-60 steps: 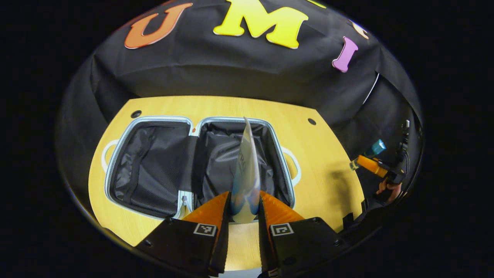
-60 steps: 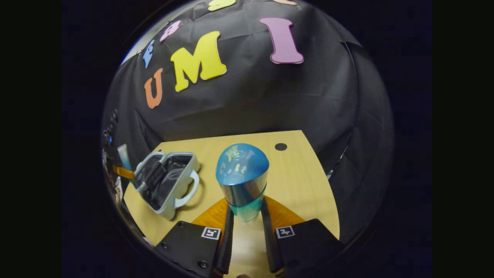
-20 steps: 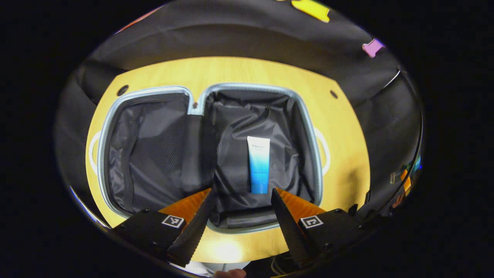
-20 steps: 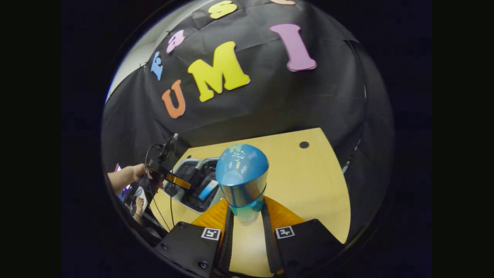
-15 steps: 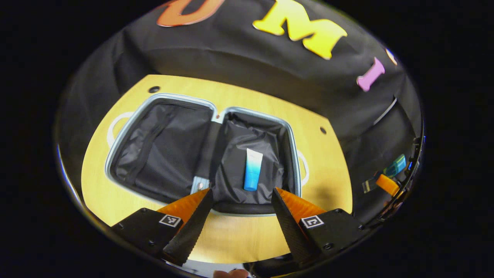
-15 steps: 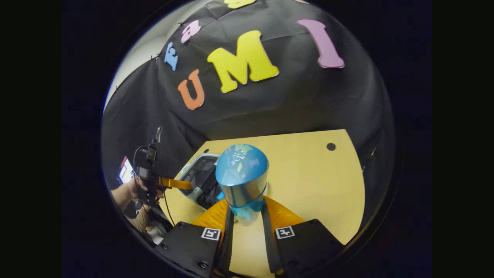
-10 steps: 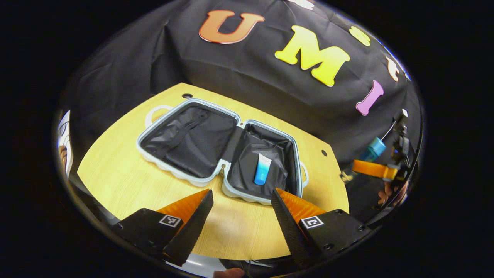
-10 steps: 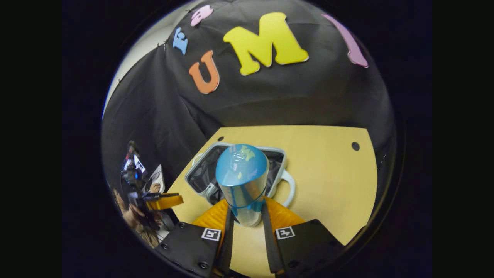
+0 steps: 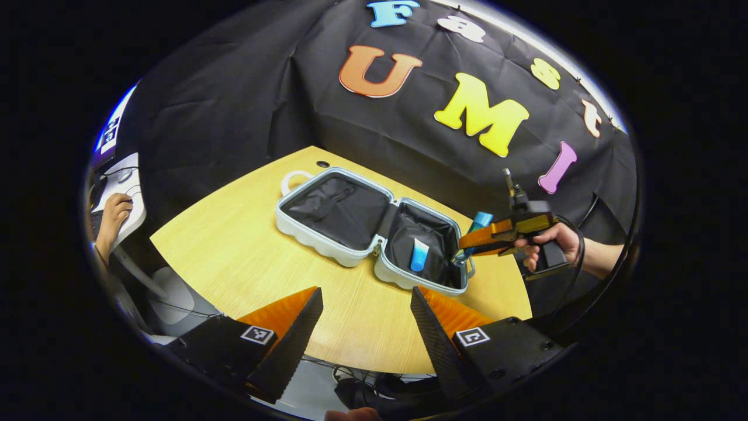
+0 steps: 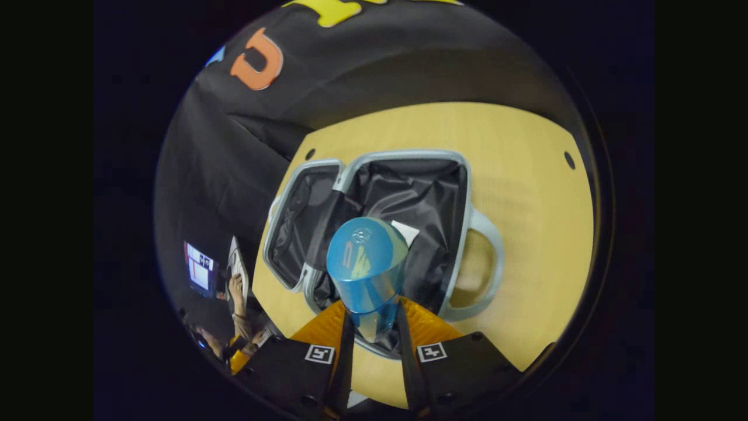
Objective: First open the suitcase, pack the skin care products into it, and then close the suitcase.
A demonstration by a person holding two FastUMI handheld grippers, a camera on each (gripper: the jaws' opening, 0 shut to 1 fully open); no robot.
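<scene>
The pale suitcase (image 9: 318, 245) lies open and flat on the wooden table (image 9: 234, 257). A white-and-blue tube (image 9: 419, 255) rests in its right half. My left gripper (image 9: 366, 292) hangs open and empty, back from the table's near edge. My right gripper (image 10: 374, 318) is shut on a bottle with a blue cap (image 10: 365, 263) and holds it over the right half of the suitcase (image 10: 461, 234), above the tube's white end (image 10: 405, 231). In the left gripper view the right gripper (image 9: 470, 244) and its bottle (image 9: 480, 223) hover at the case's right rim, held by a hand (image 9: 555, 242).
The suitcase's loop handle (image 10: 489, 263) sticks out toward the table's right side. Bare wood spreads left of the case. Another person's hand (image 9: 114, 210) rests on a desk beyond the table's left edge, near a screen (image 10: 200, 266).
My left gripper, having let go of the tube in the case, has drawn back from the table, still open. My right gripper has carried the bottle over the case's right half, tilted down.
</scene>
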